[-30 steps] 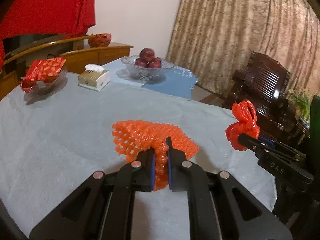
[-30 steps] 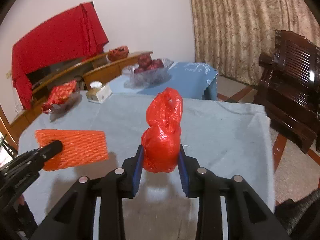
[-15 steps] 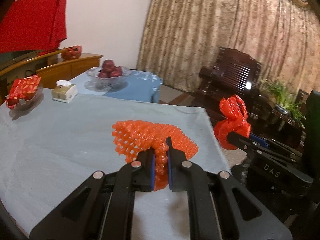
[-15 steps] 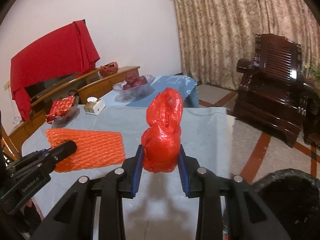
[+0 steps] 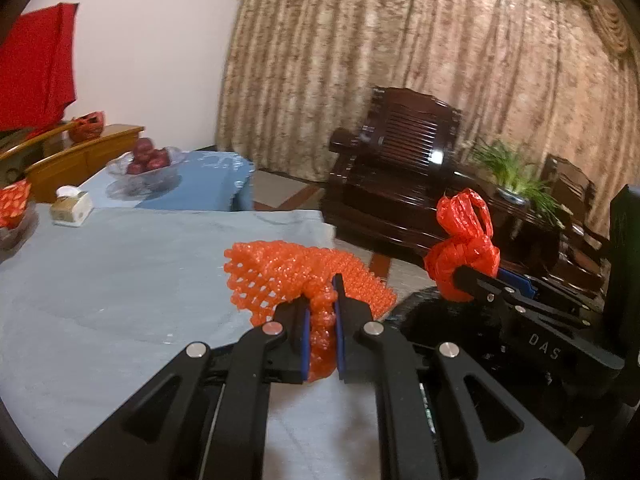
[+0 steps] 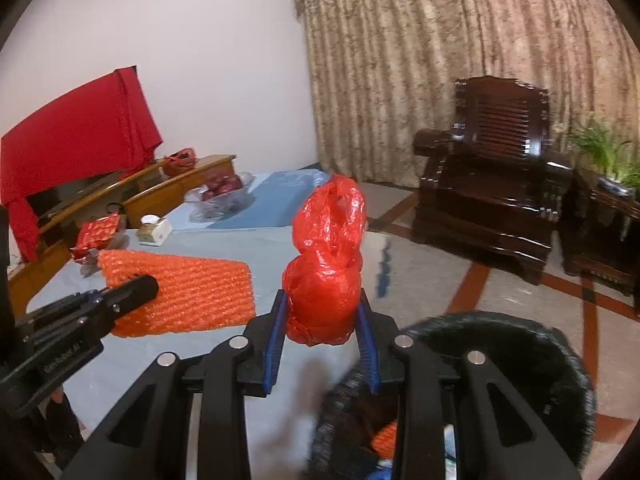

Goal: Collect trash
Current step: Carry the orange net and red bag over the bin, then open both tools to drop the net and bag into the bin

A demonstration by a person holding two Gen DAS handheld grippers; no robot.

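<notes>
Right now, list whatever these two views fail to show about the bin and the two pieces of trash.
- Black-lined trash bin: right wrist view, the right gripper covers most of its inside; only orange and blue scraps show.
- Same bin, left wrist view: a dark shape behind both grippers, its rim blurred.
- Knotted red plastic bag: its contents are hidden by the plastic.
- Orange foam fruit net: its lower end is hidden between the left gripper pads.

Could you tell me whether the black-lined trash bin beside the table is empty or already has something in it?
Not empty. In the right wrist view, the black-lined trash bin shows an orange scrap and something blue inside; how full it is cannot be told.
</notes>
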